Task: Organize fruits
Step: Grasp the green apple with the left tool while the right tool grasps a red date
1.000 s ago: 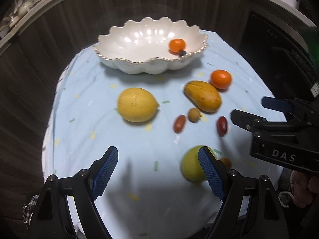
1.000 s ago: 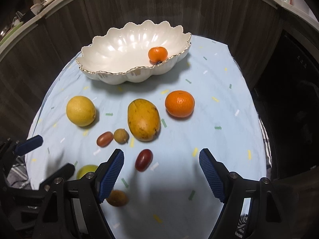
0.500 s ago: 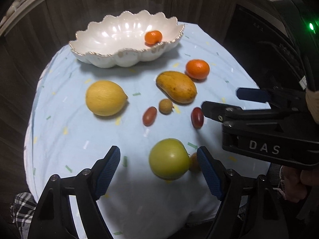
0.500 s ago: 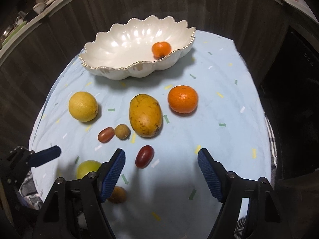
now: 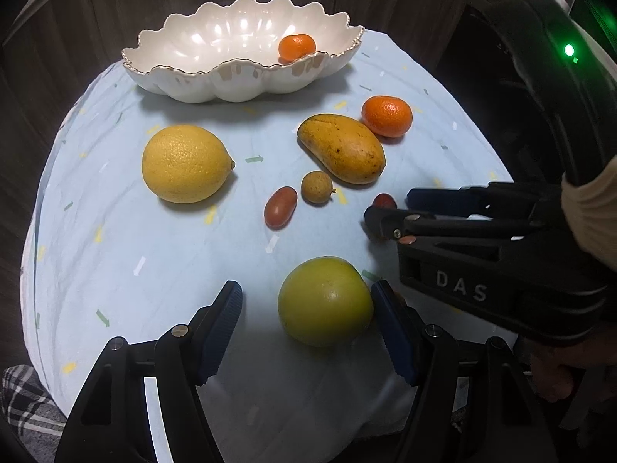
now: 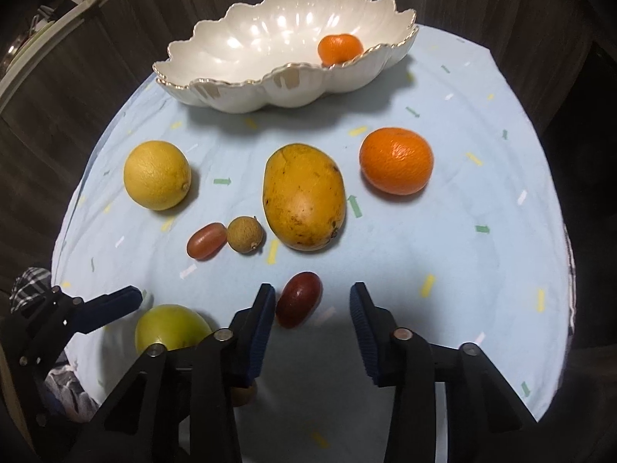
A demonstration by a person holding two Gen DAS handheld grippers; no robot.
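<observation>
A white scalloped bowl (image 5: 216, 77) at the back holds a small orange (image 5: 297, 47). On the blue cloth lie a lemon (image 5: 185, 164), a mango (image 5: 343, 148), an orange (image 5: 387, 115), a longan (image 5: 317, 187), a red grape tomato (image 5: 280, 207) and a dark red one (image 6: 299, 299). My left gripper (image 5: 306, 308) is open around a green fruit (image 5: 326, 306), which lies against its right finger. My right gripper (image 6: 312, 308) is open, with the dark red tomato between its fingertips, near the left one.
A brown longan (image 6: 243, 393) lies partly hidden under my right gripper's left finger. Dark wood panels surround the round table (image 6: 482, 270). A checked cloth (image 5: 27, 405) shows at the near left edge.
Both grippers moved forward and down. The green fruit now sits between my left fingers, and the dark red tomato between my right fingers, which have narrowed somewhat.
</observation>
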